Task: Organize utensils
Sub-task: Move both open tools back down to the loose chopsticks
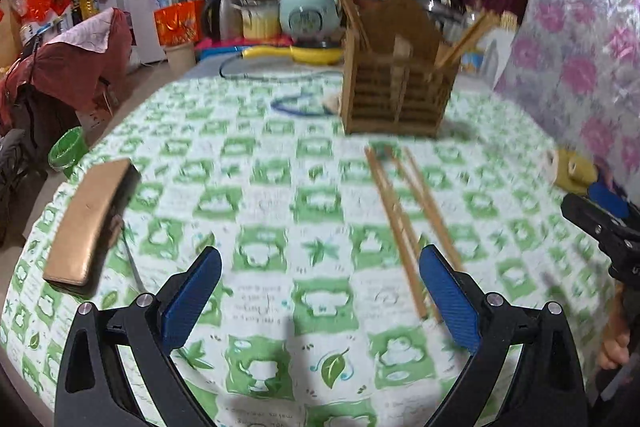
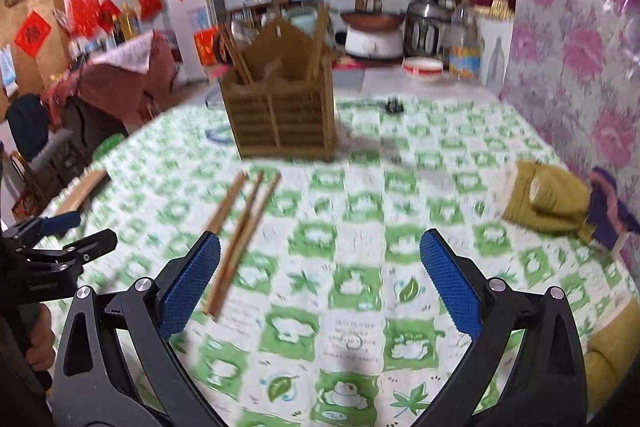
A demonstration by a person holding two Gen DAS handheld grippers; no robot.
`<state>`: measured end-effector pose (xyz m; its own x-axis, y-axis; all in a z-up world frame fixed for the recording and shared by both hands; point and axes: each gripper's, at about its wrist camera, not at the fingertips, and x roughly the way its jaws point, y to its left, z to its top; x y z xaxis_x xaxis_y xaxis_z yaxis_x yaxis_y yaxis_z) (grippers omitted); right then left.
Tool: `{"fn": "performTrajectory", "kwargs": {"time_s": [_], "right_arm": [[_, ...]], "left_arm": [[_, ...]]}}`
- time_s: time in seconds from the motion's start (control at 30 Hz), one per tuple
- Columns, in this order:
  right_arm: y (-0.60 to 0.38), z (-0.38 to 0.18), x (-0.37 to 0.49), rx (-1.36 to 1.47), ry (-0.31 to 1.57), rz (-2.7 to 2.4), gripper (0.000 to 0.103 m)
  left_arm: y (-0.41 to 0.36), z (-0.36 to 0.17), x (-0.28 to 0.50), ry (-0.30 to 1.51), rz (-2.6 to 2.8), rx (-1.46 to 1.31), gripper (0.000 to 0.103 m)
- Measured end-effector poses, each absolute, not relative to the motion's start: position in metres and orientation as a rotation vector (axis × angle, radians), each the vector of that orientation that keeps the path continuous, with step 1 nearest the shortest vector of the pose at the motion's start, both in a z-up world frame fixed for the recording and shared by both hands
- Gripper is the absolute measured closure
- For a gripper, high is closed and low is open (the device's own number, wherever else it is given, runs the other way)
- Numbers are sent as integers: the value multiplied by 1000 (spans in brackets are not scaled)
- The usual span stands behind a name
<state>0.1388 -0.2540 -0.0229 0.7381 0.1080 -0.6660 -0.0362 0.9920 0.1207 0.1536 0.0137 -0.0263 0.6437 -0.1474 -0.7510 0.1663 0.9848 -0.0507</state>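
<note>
Both views are blurred. The left tongs (image 1: 320,275) hang above the surface (image 1: 256,211), which is covered by a green-and-white checked cloth, and their blue-padded fingers (image 1: 192,299) stand wide apart with nothing between them. The right tongs (image 2: 320,267) hang over the same cloth, likewise spread wide and empty.

Three loose wooden chopsticks (image 1: 404,223) lie flat on the cloth, side by side and nearly parallel, running from near to far. In the left wrist view their near ends lie just beside the right finger of the left tongs; in the right wrist view they lie beside the left finger of the right tongs.

Farther back stands the brown slatted wooden utensil holder (image 1: 396,95), upright, with more chopsticks leaning out of its left and right compartments. It stands apart from the loose chopsticks.

A flat tan rectangular case (image 1: 90,223) lies at the near left edge. An olive-yellow glove (image 2: 548,199) lies at the right, by the floral wall covering.
</note>
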Motion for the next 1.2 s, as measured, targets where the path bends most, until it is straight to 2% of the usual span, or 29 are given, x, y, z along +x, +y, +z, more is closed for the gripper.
{"fn": "performTrajectory", "kwargs": {"time_s": [0.63,0.97,1.2], "right_arm": [[-248,-75,160,86,917,155,6],[-203,-88,165,-128,1000,226,6],[-176,-84,163,-211,962,285,6]], "left_arm": [[-10,-71,159,993,-304,144,6],[12,-65,170,954,-235,59,6],[22,-66,175,971,-262,-31,6]]}}
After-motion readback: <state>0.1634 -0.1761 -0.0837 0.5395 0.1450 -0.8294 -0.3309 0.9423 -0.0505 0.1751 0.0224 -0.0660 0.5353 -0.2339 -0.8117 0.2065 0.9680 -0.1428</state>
